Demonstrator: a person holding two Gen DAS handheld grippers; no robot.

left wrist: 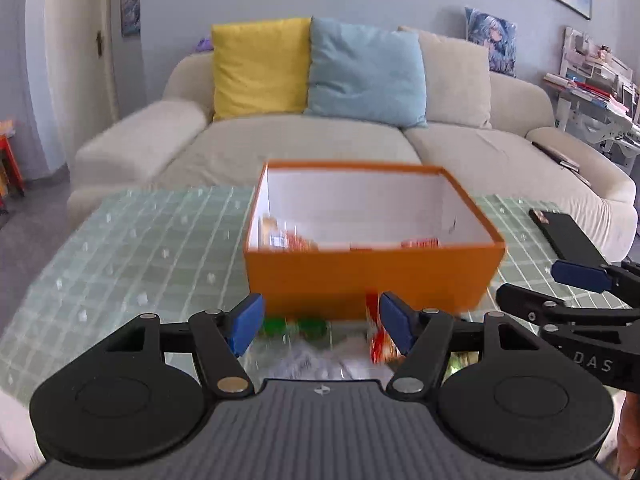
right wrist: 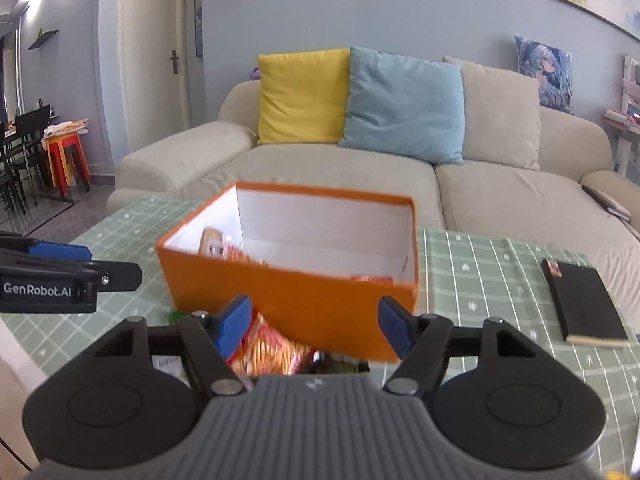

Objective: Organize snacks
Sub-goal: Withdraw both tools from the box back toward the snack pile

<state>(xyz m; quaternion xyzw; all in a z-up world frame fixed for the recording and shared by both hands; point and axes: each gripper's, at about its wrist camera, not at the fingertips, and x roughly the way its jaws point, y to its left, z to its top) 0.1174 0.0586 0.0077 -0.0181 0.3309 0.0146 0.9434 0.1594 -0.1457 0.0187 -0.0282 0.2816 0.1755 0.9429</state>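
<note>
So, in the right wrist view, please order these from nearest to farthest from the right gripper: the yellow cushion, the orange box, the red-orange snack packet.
1. red-orange snack packet: just below the right gripper, by its left finger.
2. orange box: right behind, on the table.
3. yellow cushion: far back on the sofa.

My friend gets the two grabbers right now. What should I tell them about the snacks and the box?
Left gripper: open, holding nothing.
Right gripper: open, holding nothing.
Open orange cardboard box on the green checked tablecloth: a few packets already lie inside.
Left to do: the red-orange snack bag and small green-wrapped items lie on the table in front of the box, close under the grippers.
The black notebook is no snack; leave it.
</note>
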